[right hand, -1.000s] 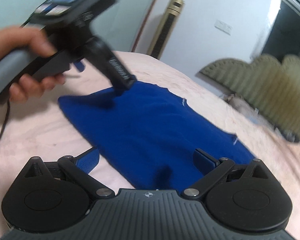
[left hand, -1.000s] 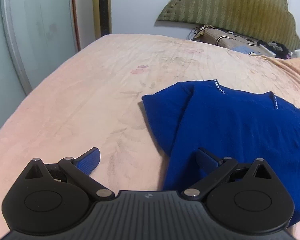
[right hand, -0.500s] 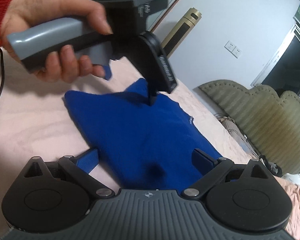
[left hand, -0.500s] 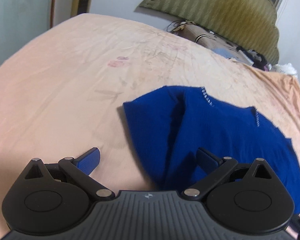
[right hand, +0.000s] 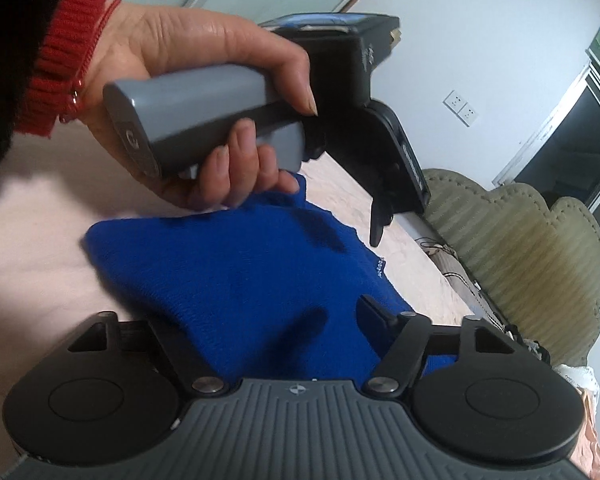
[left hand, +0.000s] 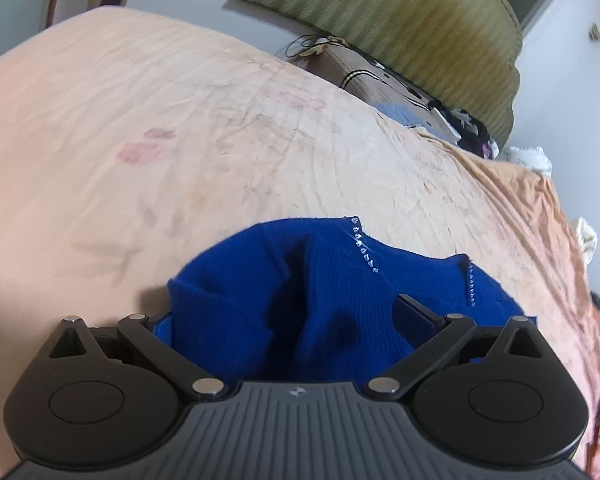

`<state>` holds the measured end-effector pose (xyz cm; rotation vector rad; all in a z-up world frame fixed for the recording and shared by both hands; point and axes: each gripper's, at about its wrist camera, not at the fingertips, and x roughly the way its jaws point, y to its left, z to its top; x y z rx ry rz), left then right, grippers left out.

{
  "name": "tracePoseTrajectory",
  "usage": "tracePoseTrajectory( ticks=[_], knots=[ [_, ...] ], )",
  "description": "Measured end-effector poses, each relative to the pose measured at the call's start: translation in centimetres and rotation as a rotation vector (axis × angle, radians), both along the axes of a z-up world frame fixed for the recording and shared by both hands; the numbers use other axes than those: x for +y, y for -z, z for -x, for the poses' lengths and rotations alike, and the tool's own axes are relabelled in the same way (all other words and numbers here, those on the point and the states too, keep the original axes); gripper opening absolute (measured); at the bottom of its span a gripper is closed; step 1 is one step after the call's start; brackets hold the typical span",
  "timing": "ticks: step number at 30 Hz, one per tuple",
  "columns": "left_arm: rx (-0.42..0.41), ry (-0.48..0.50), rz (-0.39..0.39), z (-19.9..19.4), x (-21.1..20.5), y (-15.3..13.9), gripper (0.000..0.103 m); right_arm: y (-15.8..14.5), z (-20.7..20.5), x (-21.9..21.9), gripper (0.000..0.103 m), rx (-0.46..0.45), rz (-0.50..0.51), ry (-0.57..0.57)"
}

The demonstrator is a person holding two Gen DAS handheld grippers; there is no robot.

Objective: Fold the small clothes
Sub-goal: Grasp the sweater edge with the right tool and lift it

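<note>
Step in hand, as I judged it: getting a hold on both near corners of the blue top to start a fold. The top lay flat on the bed, close under both wrists, neckline with its small stones facing the headboard.

Left gripper: spread wide, with the top's folded edge bunched between the fingers. I could not see either pad pressing on cloth, so I logged it as open around the fabric, not yet pinching.

Right gripper: jaws had just been closing, with knit lying between them. The left finger was buried behind the fabric and the right finger showed clear of it, so I read this as not yet clamped either.

Next move, in my judgement: both grippers close fully on a single layer edge, then lift and carry together toward the neckline. Risk was catching two layers on the left, where the cloth was doubled.

View differences: only the right wrist view showed the person's left hand on the grey handle, red cuff at the wrist, fingertips just touching the top's far corner. Only the left wrist view showed the neckline stones and the clutter by the headboard.
</note>
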<state>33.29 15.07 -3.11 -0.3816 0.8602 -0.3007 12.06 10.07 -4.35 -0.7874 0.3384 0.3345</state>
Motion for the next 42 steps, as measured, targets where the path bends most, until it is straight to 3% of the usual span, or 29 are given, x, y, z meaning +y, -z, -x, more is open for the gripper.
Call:
tracePoseTrajectory(
  ticks=[4, 6, 8, 9, 11, 13, 19, 24, 33, 42],
  knots=[
    [-0.028, 0.015, -0.070, -0.8, -1.4, 0.0, 0.101, 0.4, -0.2, 0.2, 0.053, 0.004, 0.006, -0.023],
    [-0.040, 0.016, -0.116, -1.2, -2.1, 0.0, 0.089, 0.7, 0.0, 0.5, 0.039, 0.007, 0.016, -0.040],
    [-0.042, 0.006, -0.160, -1.6, -2.7, -0.2, 0.066, 0.9, 0.2, 0.7, 0.029, 0.010, 0.025, -0.055],
    [-0.039, 0.003, -0.167, -1.7, -2.8, -0.2, 0.059, 1.0, 0.3, 0.7, 0.022, 0.011, 0.029, -0.060],
    [-0.020, -0.007, -0.139, -2.0, -2.7, -0.2, 0.030, 1.0, 0.4, 0.7, 0.015, 0.011, 0.032, -0.063],
    [0.014, -0.013, -0.078, -2.2, -2.5, 0.1, 0.016, 0.9, 0.3, 0.5, 0.008, 0.017, 0.024, -0.067],
    [-0.076, -0.010, -0.214, 0.0, -5.2, -1.8, 0.014, -0.3, 1.7, -0.7, 0.005, -0.058, 0.009, -0.086],
    [-0.178, 0.027, -0.226, 2.0, -6.5, -4.8, 0.014, -1.1, 3.0, -2.7, 0.005, -0.138, 0.025, -0.075],
    [-0.220, 0.033, -0.258, 2.9, -10.2, -8.1, 0.014, -3.1, 4.6, -7.3, 0.004, -0.180, -0.036, 0.001],
    [-0.205, 0.046, -0.282, 2.7, -15.8, -9.3, 0.014, -4.0, 5.4, -12.4, 0.004, -0.183, -0.118, 0.096]
  ],
)
